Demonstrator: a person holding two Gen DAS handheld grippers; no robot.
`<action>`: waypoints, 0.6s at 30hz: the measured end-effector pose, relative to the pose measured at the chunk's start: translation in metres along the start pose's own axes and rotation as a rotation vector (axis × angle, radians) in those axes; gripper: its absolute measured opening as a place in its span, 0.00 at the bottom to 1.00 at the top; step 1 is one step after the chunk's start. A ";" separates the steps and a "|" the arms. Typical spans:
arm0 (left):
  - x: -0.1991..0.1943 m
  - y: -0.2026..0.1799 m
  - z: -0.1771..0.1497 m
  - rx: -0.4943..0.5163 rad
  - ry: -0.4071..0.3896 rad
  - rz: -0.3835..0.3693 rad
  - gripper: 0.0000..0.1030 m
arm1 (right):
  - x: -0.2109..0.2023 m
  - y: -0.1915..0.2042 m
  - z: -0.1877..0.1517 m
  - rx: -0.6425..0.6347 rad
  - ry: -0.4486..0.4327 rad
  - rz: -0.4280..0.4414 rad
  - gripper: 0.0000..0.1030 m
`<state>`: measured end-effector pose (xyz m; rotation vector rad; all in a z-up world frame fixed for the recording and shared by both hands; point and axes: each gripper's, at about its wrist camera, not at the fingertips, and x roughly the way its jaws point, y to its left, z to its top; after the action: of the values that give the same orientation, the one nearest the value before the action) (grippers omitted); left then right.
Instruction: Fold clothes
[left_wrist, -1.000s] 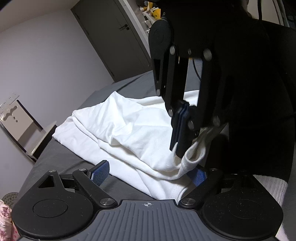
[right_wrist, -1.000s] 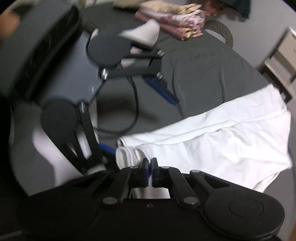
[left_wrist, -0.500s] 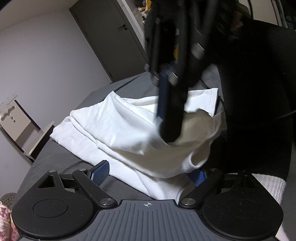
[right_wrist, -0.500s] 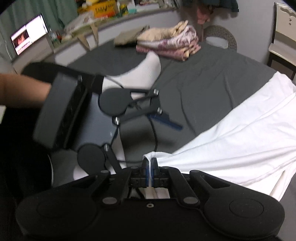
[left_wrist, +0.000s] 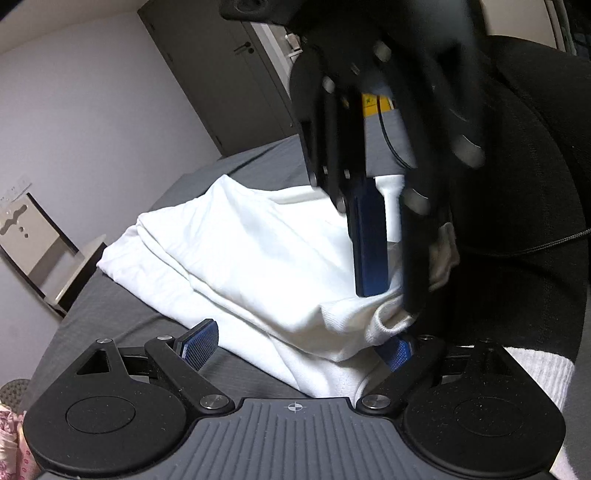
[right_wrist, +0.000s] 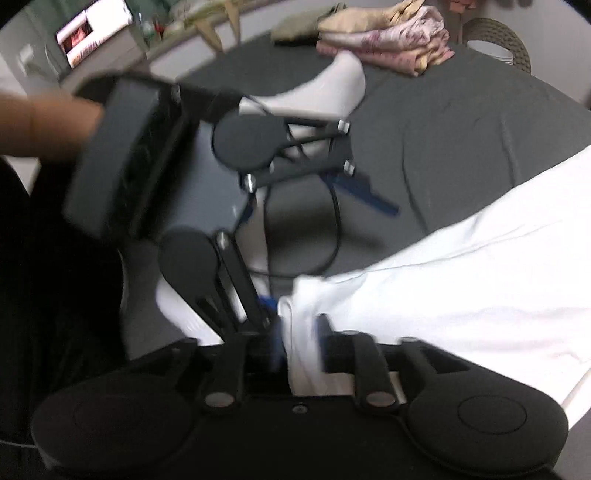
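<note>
Hanging points-down over the bed (left_wrist: 122, 314), the right gripper (left_wrist: 388, 291) has its two fingers a little apart, with a white fold of the shirt (left_wrist: 258, 258) between them; in its own blurred view the cloth (right_wrist: 461, 295) stands in the gap between the fingers, and whether the pads touch it I cannot tell. One pad (left_wrist: 369, 240) is a flat blue rectangle with a fine ribbed face; the other finger reads black. The left gripper (left_wrist: 295, 347) lies low with its two blue pads spread wide, the shirt's ribbed hem between them and neither pad pressing on it. In the right view that left gripper (right_wrist: 332, 240) is held by a bare hand (right_wrist: 44, 129), and a thin black cable (right_wrist: 332, 236) loops beneath it.

One shirt, soft white knit, lies bunched in rounded folds on the smooth dark grey sheet, near the bed's near edge. Towards the far edge sits one stack of folded floral and tan cloths (right_wrist: 391, 33). Beyond it stands a woven round basket (right_wrist: 498, 44). A grey door (left_wrist: 221, 74) closes the far wall.
</note>
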<state>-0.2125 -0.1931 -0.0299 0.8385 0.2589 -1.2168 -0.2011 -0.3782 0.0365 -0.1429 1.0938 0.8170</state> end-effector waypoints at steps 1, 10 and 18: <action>-0.001 -0.001 0.000 0.004 -0.005 0.003 0.88 | -0.004 0.002 -0.002 -0.005 0.001 -0.018 0.34; -0.011 -0.006 -0.001 0.087 -0.097 -0.101 0.87 | -0.012 0.023 -0.020 -0.094 0.081 -0.139 0.37; 0.010 0.010 0.008 0.004 -0.006 -0.092 0.47 | 0.020 0.065 -0.012 -0.313 0.124 -0.306 0.67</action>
<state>-0.2014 -0.2046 -0.0263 0.8336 0.2928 -1.3058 -0.2485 -0.3275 0.0321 -0.6158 1.0222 0.7039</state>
